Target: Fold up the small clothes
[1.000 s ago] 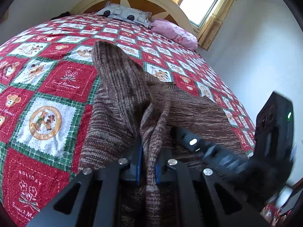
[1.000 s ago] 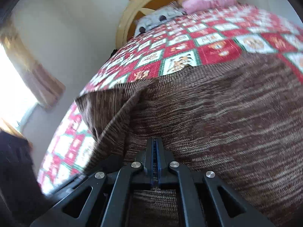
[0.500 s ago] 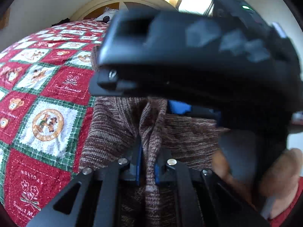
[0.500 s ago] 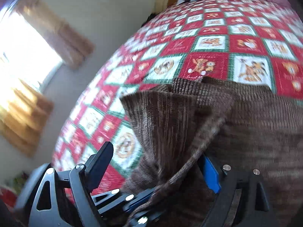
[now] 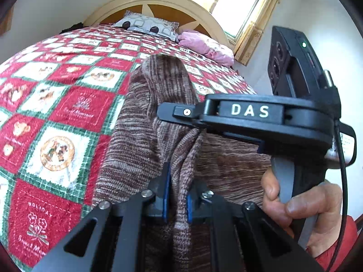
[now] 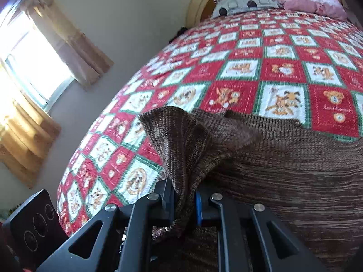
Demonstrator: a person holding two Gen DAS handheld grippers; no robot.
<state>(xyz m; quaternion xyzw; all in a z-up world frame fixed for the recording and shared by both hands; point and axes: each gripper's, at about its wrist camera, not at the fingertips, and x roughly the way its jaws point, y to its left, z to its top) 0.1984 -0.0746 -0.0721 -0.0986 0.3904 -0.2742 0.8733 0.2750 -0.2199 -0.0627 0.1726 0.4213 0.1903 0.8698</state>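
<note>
On quilt (image 5: 68, 113), sweater (image 5: 140, 136) — pillows (image 6: 245, 2) behind, right hand-held gripper (image 5: 179, 113) overhead

Brown knit garment (image 6: 283, 181) runs off frame bottom

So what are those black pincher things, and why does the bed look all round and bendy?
Those are two hand-held grippers, like big tweezers, and a person squeezes one in each hand. Each carries a small wide-angle camera looking along its fingers, which bends the picture. One picture comes from the left gripper, the other from the right gripper. In the left one you can see the person's hand holding the right gripper. On the bed lies a red, green and white Christmas quilt, and on it a brown knitted sweater. Both grippers are pinching a fold of the sweater to fold it. Two pillows sit by the headboard.
</note>
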